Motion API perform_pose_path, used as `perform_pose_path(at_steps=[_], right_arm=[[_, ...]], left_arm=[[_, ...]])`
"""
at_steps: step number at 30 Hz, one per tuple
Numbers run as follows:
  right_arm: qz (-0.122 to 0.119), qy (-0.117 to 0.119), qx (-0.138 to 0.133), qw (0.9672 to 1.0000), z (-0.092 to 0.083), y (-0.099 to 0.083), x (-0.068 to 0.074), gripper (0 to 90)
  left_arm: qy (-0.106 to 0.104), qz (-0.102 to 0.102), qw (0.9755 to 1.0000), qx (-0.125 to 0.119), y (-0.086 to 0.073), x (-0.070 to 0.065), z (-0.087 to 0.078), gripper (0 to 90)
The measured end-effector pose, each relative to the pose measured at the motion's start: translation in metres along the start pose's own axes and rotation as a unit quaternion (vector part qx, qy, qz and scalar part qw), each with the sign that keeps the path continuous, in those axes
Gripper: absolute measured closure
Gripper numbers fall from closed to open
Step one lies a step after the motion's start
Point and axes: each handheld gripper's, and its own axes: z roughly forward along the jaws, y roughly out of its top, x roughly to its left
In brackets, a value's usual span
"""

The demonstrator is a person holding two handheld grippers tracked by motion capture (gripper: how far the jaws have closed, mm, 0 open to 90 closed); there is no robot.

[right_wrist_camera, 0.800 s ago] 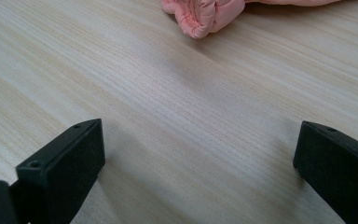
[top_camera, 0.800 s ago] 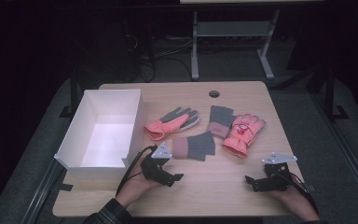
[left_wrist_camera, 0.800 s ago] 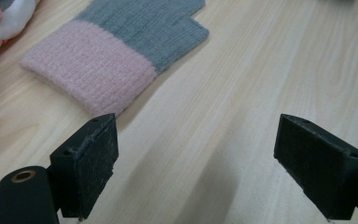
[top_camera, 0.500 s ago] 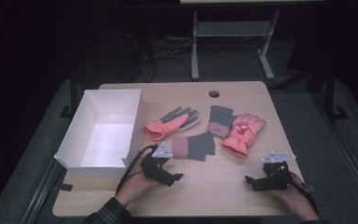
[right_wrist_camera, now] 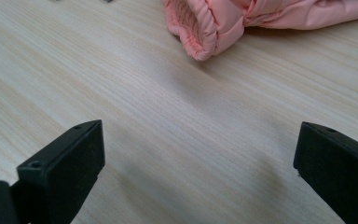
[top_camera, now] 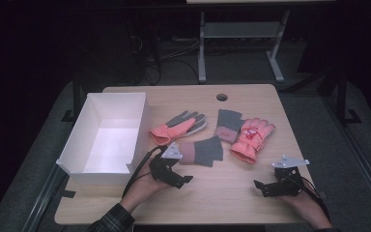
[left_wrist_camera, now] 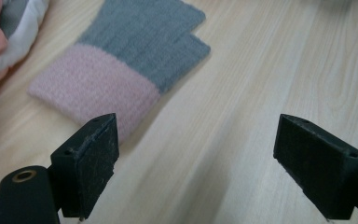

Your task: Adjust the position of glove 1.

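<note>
Gloves are laid out across the middle of the wooden table, and none has yet been placed in the white box, whose bare floor is seen from the high view. Judged from this, the sorting work is at its very start, with every piece left to be moved. The knitted grey-and-pink mitt lies nearest the left gripper, just beyond its tips; in the left gripper view the mitt is seen ahead of the left jaw, untouched, and the jaws are spread wide with only bare wood between them. The right gripper is held low at the near right of the table, its jaws likewise wide apart and nothing gripped; the cuff of the pink padded glove lies well ahead of it. A second pink glove and a second knitted mitt rest farther back.
</note>
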Motion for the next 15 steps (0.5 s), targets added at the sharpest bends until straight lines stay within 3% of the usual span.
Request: perform_pose_path(at_steps=[5,11,15], right_arm=[[-0.001,0.0,-0.003,1.0,-0.001,0.001,0.001,1.6],[-0.001,0.003,-0.004,1.0,-0.001,0.002,0.002,1.6],[0.003,0.002,-0.002,1.0,-0.001,0.002,0.0,1.6]], left_arm=[[0.0,0.0,1.0,-0.007,0.006,0.002,0.002,16.8],[-0.013,-0.008,0.9997,-0.019,0.011,0.008,0.001,29.3],[-0.015,-0.002,0.9997,-0.017,0.017,0.013,0.002,43.8]])
